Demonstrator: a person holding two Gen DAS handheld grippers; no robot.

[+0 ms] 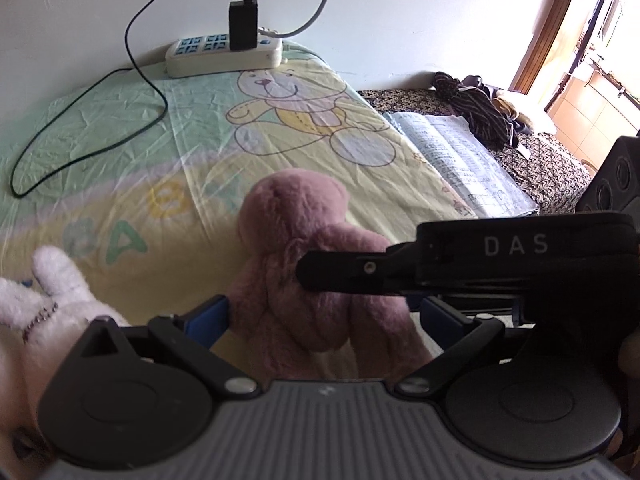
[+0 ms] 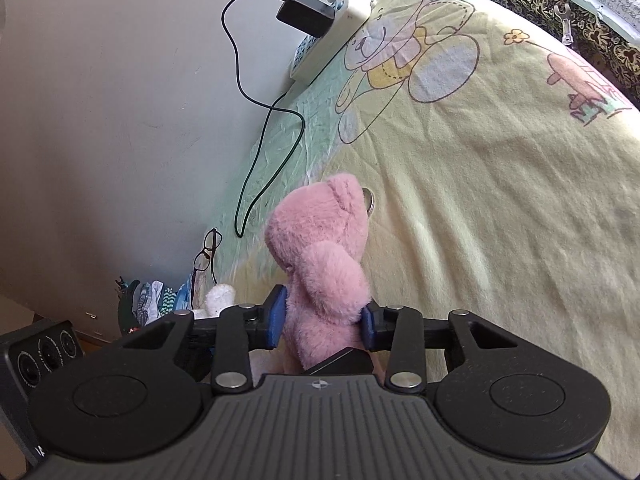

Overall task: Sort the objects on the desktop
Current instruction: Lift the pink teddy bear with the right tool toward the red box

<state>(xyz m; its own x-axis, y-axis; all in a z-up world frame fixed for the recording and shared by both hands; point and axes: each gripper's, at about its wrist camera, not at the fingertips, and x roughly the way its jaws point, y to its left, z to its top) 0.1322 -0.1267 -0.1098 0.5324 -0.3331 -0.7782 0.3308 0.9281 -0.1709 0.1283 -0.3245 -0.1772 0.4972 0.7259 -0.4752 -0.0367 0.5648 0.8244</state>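
Left gripper (image 1: 320, 316): black plastic linkage arms, blue pads (image 1: 208, 318) on the fingers, silver pivot screws (image 1: 239, 385), two round black discs (image 1: 126, 404) either side of a grey ribbed base plate (image 1: 328, 428). Triangular cutout in the outer link.

Right gripper (image 2: 322, 316): same build, with blue pads (image 2: 277, 314), silver screws (image 2: 230, 380), grey ribbed plate (image 2: 320, 428) with a small crosshair mark (image 2: 319, 385). In the left view its black side housing shows white "DAS" lettering (image 1: 516, 245) and one small screw (image 1: 370, 267).
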